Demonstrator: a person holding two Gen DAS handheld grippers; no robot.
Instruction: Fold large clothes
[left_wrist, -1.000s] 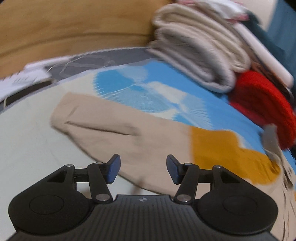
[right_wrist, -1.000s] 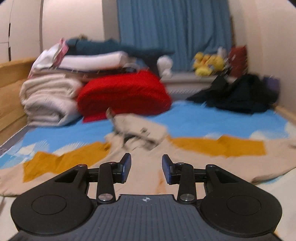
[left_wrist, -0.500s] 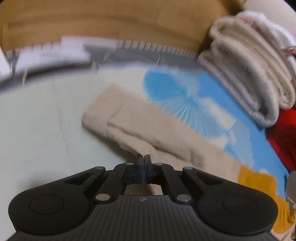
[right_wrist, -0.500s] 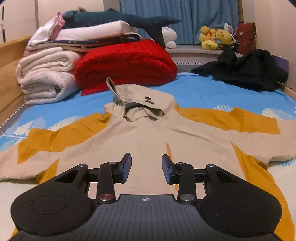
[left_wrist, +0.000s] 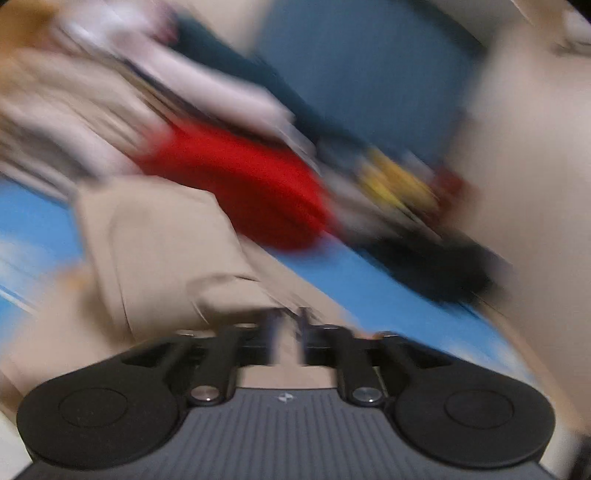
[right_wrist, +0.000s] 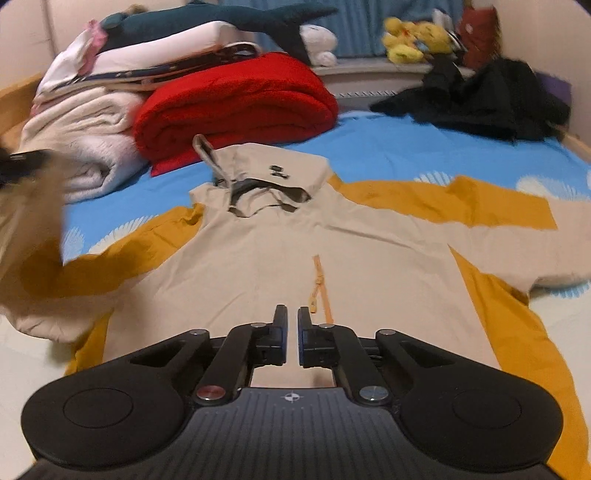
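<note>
A beige and mustard hooded jacket (right_wrist: 295, 243) lies spread face up on the blue bedsheet, hood (right_wrist: 269, 173) toward the far side. My right gripper (right_wrist: 292, 332) hovers over its lower front, jaws nearly shut with a narrow gap, holding nothing. My left gripper (left_wrist: 288, 332) is shut on the jacket's beige left sleeve (left_wrist: 155, 251) and holds it lifted; that view is heavily blurred. The lifted sleeve shows blurred at the left edge of the right wrist view (right_wrist: 33, 221).
A rolled red blanket (right_wrist: 236, 103), a white folded blanket (right_wrist: 85, 144) and stacked bedding stand behind the hood. A black garment (right_wrist: 480, 99) lies at the far right, with plush toys (right_wrist: 410, 37) on the sill. The right sleeve (right_wrist: 498, 214) stretches rightward.
My left gripper closed on the left sleeve, then swung it up and to the right. My right gripper's jaws narrowed from open to almost shut and moved closer over the jacket front.
</note>
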